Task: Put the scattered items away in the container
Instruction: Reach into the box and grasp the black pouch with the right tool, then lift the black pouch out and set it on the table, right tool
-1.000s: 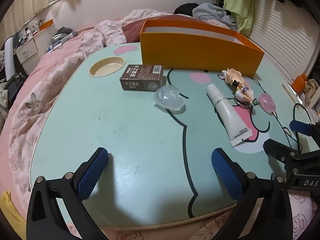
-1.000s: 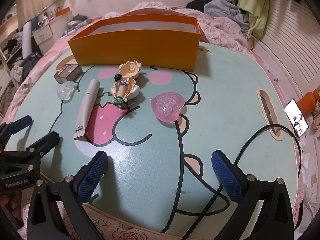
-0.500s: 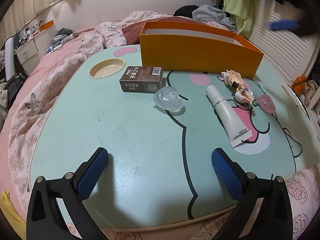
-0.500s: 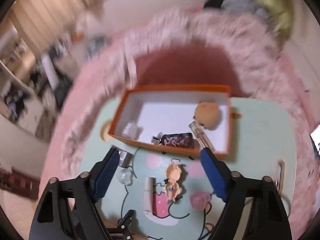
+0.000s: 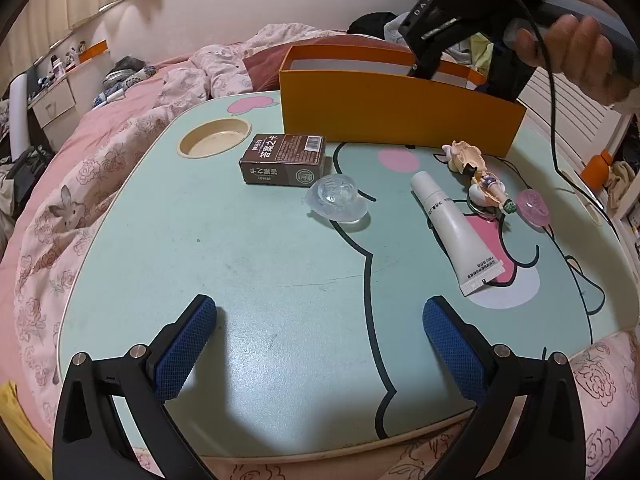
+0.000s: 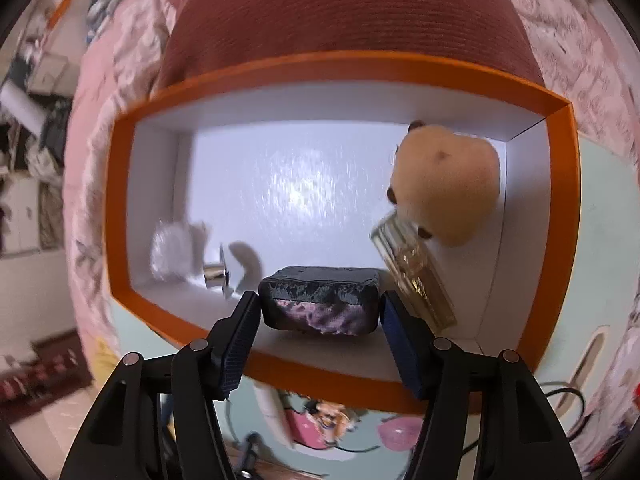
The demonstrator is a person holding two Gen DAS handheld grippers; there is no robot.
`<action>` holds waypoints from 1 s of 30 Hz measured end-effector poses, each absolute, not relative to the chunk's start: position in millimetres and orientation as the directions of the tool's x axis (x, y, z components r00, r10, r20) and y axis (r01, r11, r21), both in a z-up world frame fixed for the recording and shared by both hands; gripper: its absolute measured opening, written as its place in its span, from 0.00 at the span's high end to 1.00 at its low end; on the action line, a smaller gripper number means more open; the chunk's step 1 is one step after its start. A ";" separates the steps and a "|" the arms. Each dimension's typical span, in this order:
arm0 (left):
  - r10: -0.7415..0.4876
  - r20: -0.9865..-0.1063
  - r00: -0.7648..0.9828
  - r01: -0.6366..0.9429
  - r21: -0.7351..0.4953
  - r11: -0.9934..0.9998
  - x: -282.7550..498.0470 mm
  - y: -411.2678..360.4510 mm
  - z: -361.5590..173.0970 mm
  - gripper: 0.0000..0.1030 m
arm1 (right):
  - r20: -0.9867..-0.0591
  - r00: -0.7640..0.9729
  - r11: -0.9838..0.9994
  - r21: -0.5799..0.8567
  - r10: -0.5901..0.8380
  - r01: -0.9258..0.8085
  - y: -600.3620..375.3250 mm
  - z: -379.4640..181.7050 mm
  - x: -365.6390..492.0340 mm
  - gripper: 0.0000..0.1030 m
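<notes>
The orange box (image 5: 400, 112) stands at the back of the mint table (image 5: 260, 264). In front of it lie a brown carton (image 5: 282, 158), a clear heart dish (image 5: 336, 200), a white tube (image 5: 452, 226), a small figurine (image 5: 480, 184) and a pink heart (image 5: 532, 206). My left gripper (image 5: 320, 344) is open and empty near the table's front edge. My right gripper (image 6: 318, 320) reaches down into the orange box (image 6: 560, 248), its open jaws either side of a dark pouch (image 6: 320, 304). A tan plush (image 6: 448, 188), a gold-trimmed bottle (image 6: 412, 272) and a white crumpled item (image 6: 176, 248) also lie inside.
A round cup recess (image 5: 214, 142) sits at the table's back left. A black cable (image 5: 560, 152) runs from the right gripper across the table's right side. Pink floral bedding (image 5: 80, 184) surrounds the table. An orange bottle (image 5: 596, 168) stands at the far right.
My right gripper rose from the table's front edge, swung over the orange box and came down into it around the dark pouch. My left gripper has stayed still.
</notes>
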State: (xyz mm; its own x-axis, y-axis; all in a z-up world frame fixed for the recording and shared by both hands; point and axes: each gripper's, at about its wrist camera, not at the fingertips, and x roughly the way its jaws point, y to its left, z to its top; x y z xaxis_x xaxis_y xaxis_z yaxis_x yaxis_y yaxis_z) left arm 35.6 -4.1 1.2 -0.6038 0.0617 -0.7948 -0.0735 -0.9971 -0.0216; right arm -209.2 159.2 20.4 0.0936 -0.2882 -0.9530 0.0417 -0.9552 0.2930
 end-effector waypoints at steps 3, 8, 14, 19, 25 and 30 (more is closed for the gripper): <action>0.062 -0.794 -0.604 -0.073 -0.022 -0.997 35.2 -3.9 1.1 0.00 | -0.928 0.063 -0.930 0.366 -0.367 -0.029 171.2 25.6 -213.9 0.41; 0.062 -0.794 -0.604 -0.073 -0.022 -0.997 35.1 -4.4 1.1 0.00 | -0.879 -0.010 -0.877 0.477 -0.477 -0.063 194.4 43.4 -205.0 0.41; 0.063 -0.794 -0.605 -0.074 -0.023 -0.997 34.9 -4.2 1.2 0.00 | -0.812 -0.180 -0.829 0.558 -0.555 0.039 217.9 96.9 -153.9 0.41; 0.062 -0.794 -0.605 -0.073 -0.022 -0.997 35.4 -3.7 1.4 0.00 | -0.714 -0.311 -0.772 0.620 -0.628 0.136 233.7 108.8 -85.7 0.41; 0.061 -0.794 -0.605 -0.072 -0.022 -0.997 35.5 -3.3 1.4 0.00 | -0.743 -0.349 -0.820 0.542 -0.571 0.186 228.1 82.1 -33.9 0.41; 0.062 -0.794 -0.604 -0.073 -0.023 -0.997 35.6 -3.6 1.3 0.00 | -0.793 -0.375 -0.876 0.453 -0.481 0.165 223.4 52.3 -16.3 0.40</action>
State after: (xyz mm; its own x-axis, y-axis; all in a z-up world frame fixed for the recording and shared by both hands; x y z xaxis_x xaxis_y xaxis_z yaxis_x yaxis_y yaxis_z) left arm 35.6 -3.6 1.3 -0.6043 0.0622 -0.7943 -0.0729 -0.9971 -0.0226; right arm -16.3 223.4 52.3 -0.3747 -0.4810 -0.7926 0.1653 -0.8759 0.4533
